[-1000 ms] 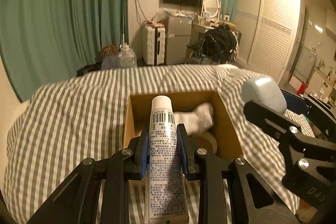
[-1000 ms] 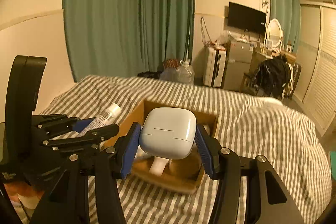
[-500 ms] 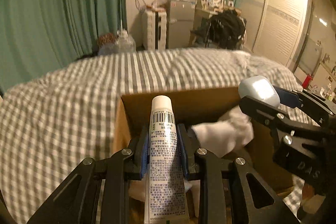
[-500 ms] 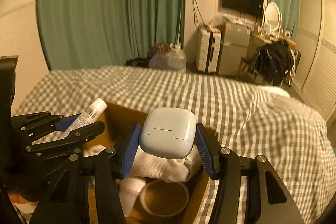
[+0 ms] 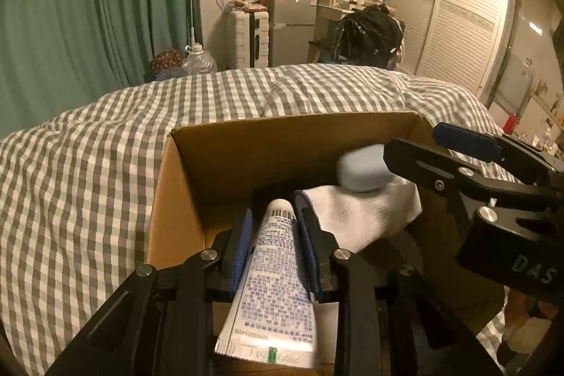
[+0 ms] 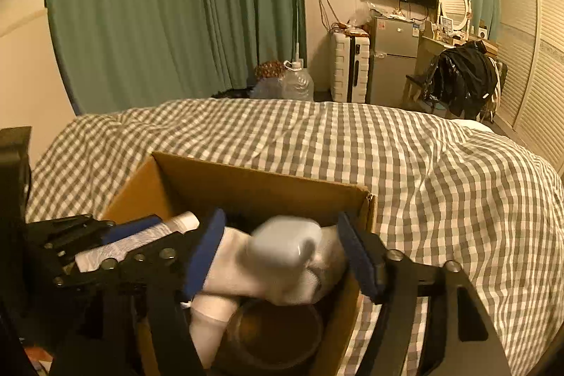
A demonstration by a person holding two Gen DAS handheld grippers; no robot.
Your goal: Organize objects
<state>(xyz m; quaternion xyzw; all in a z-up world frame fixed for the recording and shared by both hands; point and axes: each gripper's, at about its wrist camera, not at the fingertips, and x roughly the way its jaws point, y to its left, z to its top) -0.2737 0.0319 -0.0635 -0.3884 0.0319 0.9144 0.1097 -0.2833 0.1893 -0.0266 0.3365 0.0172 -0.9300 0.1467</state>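
Observation:
An open cardboard box [image 5: 246,143] [image 6: 253,178] sits on the checked bedspread. My left gripper [image 5: 273,214] is shut on a white tube [image 5: 275,270], lowered inside the box; it also shows in the right wrist view [image 6: 141,236]. My right gripper [image 6: 282,235] is open over the box; its jaws stand wide apart. The pale blue earbud case [image 6: 283,244] [image 5: 363,170] is blurred, loose between the jaws, above a white sock [image 6: 253,281] [image 5: 356,217] in the box.
A brown round container [image 6: 275,337] lies in the box under the sock. The grey checked bed [image 5: 88,164] surrounds the box. Green curtains, a suitcase, a small fridge and a wardrobe stand behind the bed.
Both grippers have moved down into the box. My right gripper has opened and let go of the earbud case, which drops toward the sock. The left still holds the tube.

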